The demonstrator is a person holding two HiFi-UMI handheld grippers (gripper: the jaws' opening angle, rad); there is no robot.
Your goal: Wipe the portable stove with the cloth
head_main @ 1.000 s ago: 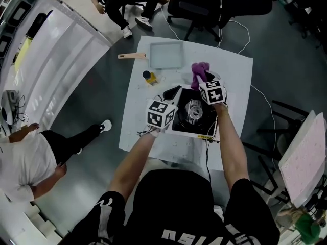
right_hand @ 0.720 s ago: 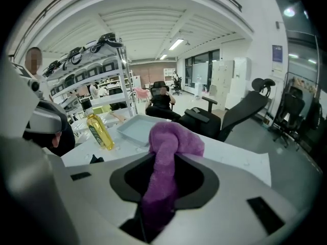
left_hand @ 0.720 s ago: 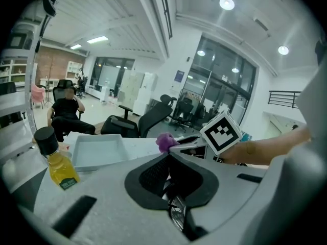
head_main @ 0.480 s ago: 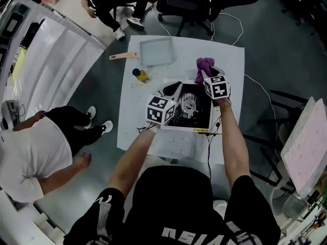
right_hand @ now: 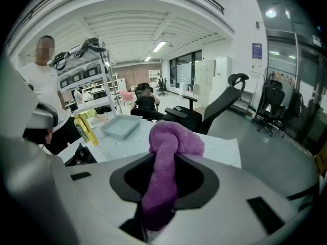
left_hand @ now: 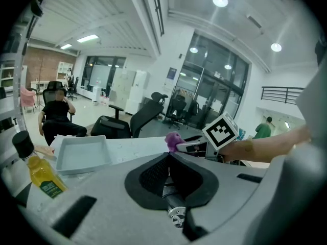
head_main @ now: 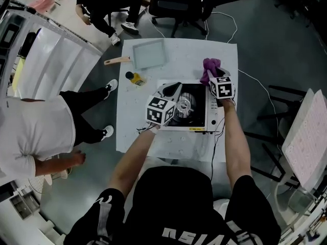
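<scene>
Purple terry cloth (right_hand: 168,142) is clenched in the jaws of my right gripper (head_main: 211,77), bunching past their tips; the black, white-rimmed portable stove (head_main: 200,122) lies just below them. My left gripper (left_hand: 167,158) has its jaws closed, empty.

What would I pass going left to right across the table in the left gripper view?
First the yellow oil bottle → grey tray → purple cloth → right tool, which is gripping that cloth.

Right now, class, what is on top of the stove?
On the stove, the burner shows. The left hand-held gripper covers its left edge; the purple cloth covers the far right corner.
</scene>
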